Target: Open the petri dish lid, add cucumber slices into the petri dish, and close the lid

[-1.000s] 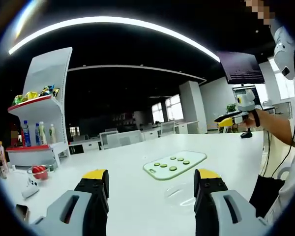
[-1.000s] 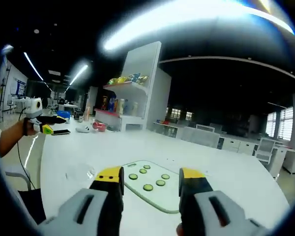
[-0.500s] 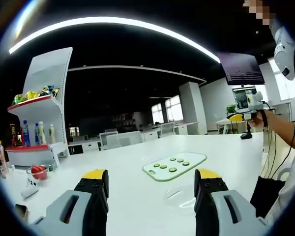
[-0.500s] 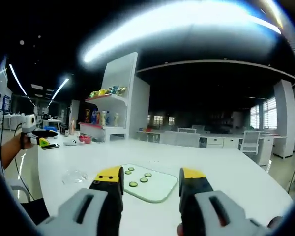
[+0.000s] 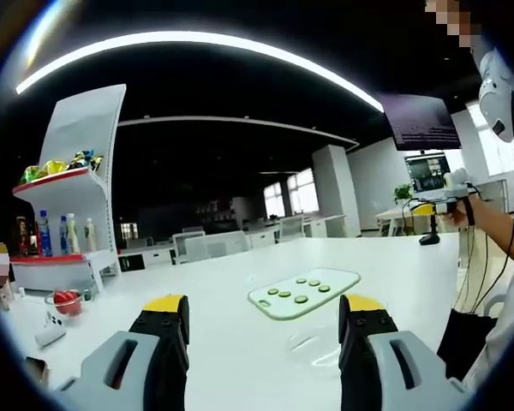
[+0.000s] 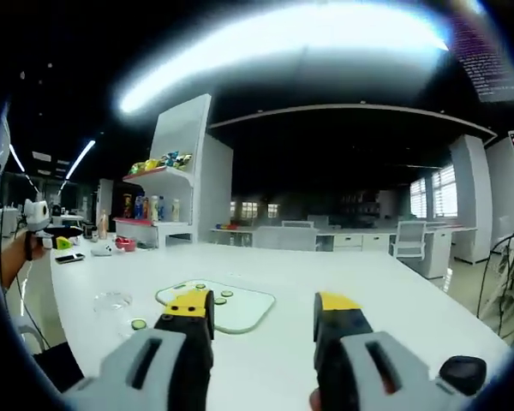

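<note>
Left gripper (image 5: 263, 330) hangs above the white desk (image 5: 240, 342), jaws spread wide, holding nothing; right gripper (image 6: 263, 325) likewise released and empty; clear petri dish (image 6: 112, 300) hard to make out, near a green cutting board (image 5: 304, 290) bearing cucumber slices (image 5: 298, 288); shelf (image 5: 64, 214) bottle labels unreadable.

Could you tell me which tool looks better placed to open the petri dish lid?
Probably the left tool: its open jaws face the petri dish lying close ahead, before the cutting board. From the right tool, the dish sits well off to one side.
</note>
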